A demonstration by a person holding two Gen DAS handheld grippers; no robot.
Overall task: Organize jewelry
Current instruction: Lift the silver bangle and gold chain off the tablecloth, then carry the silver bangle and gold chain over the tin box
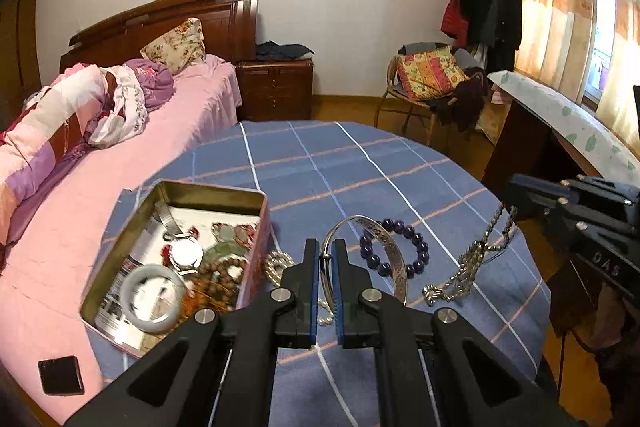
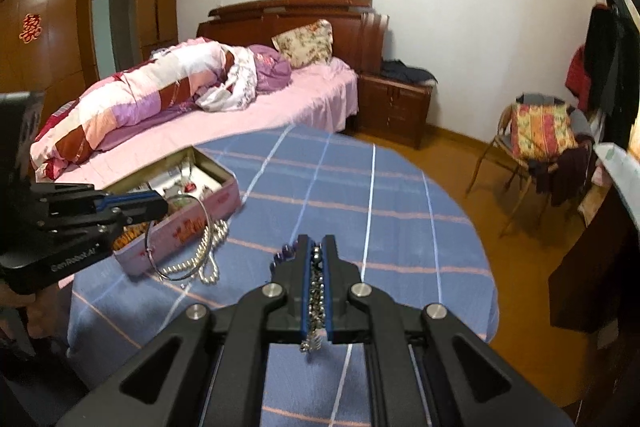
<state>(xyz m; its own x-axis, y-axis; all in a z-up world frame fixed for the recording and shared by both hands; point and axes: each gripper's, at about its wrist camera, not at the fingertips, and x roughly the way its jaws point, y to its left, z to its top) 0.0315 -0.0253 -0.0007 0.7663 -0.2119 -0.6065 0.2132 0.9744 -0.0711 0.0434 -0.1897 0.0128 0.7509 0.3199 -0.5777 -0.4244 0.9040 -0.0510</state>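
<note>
Bedroom light is falling on a round table (image 1: 400, 163) draped in blue checked cloth with white and orange lines, standing beside a bed (image 1: 176, 131) with a smooth pink sheet. At the table's left edge a rectangular metal tin (image 1: 256, 227) is lying open, holding a pale jade-like bangle (image 1: 154, 297), a round-faced watch (image 1: 185, 251) on a mesh strap, and brown wooden beads (image 1: 218, 277). Just beside the tin's right wall, a pearl strand (image 2: 210, 255) is lying coiled on the cloth. The left gripper (image 1: 326, 251) is pinching the thin rim of an engraved silver bangle (image 1: 376, 235), lifted over the pearls. A dark purple bead bracelet (image 1: 400, 247) is resting behind it. Further right, the right gripper (image 2: 317, 247) is clamping a knobbly silver chain (image 1: 472, 259), its links dangling to the cloth.
</note>
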